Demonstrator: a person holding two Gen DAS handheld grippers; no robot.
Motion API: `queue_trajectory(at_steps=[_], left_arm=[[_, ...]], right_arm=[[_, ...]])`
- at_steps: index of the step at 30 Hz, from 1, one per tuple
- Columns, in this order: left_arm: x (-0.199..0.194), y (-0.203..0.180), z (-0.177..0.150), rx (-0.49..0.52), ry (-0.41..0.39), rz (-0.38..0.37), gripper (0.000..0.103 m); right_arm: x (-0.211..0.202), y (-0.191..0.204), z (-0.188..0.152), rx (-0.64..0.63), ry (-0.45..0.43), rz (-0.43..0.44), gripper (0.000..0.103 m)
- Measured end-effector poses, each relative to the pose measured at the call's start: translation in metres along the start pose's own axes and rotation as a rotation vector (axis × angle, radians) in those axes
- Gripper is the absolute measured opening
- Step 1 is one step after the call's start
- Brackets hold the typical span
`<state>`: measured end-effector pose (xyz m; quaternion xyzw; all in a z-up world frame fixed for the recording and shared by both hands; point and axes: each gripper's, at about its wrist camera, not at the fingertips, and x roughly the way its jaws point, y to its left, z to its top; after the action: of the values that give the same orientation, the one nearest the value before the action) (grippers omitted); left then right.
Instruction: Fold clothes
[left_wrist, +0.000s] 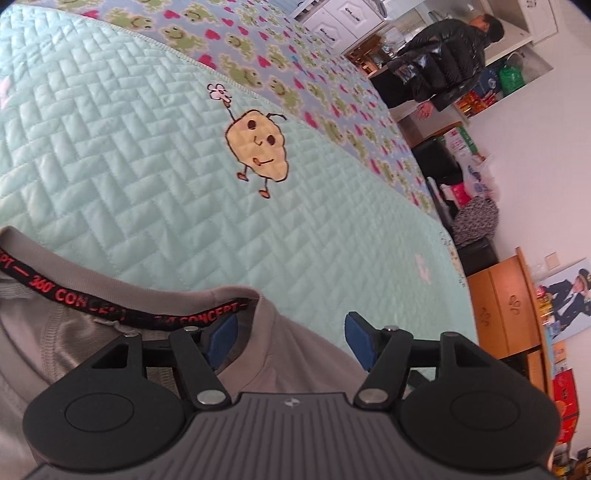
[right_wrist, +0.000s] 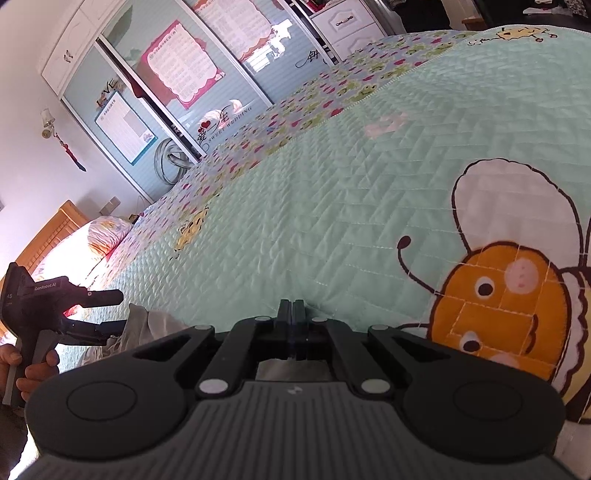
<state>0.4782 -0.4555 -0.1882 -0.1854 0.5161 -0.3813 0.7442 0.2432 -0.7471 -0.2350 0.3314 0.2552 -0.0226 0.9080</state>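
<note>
On the quilted mint-green bedspread (left_wrist: 155, 155), my left gripper (left_wrist: 291, 336) straddles, jaws apart, the limp grey T-shirt's (left_wrist: 303, 354) ribbed collar at six o'clock, my right gripper (right_wrist: 291, 314) pinched shut, seemingly on its fabric.

Grey shirt (left_wrist: 74, 343) cropped, mostly hidden.

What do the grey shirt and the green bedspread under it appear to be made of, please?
Grey shirt: looks like soft matte knit jersey, judging by its ribbed collar and limp folds. Green bedspread: seems quilted woven fabric with slight sheen; stitched herringbone padding shows.
</note>
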Motion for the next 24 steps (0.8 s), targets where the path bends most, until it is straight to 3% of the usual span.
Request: queue_trajectory(at_steps=[4, 9, 10, 17, 24], left_arm=[[0.011, 0.007, -0.002, -0.066, 0.006, -0.024, 0.066], [-0.004, 0.017, -0.004, -0.211, 0.019, -0.154, 0.066], [-0.015, 0.018, -0.003, -0.224, -0.009, -0.164, 0.066], [-0.094, 0.045, 0.0, -0.321, -0.223, -0.017, 0.068], [-0.169, 0.072, -0.028, -0.28, -0.376, 0.214, 0.071]], right_arm=[[0.0, 0.0, 0.0, -0.002, -0.001, -0.001, 0.0], [0.0, -0.002, 0.0, 0.004, -0.002, 0.005, 0.0], [0.0, -0.002, 0.0, 0.005, -0.002, 0.006, 0.0], [-0.001, -0.003, 0.001, 0.013, -0.002, 0.012, 0.0], [0.0, -0.003, 0.001, 0.016, -0.004, 0.013, 0.0]])
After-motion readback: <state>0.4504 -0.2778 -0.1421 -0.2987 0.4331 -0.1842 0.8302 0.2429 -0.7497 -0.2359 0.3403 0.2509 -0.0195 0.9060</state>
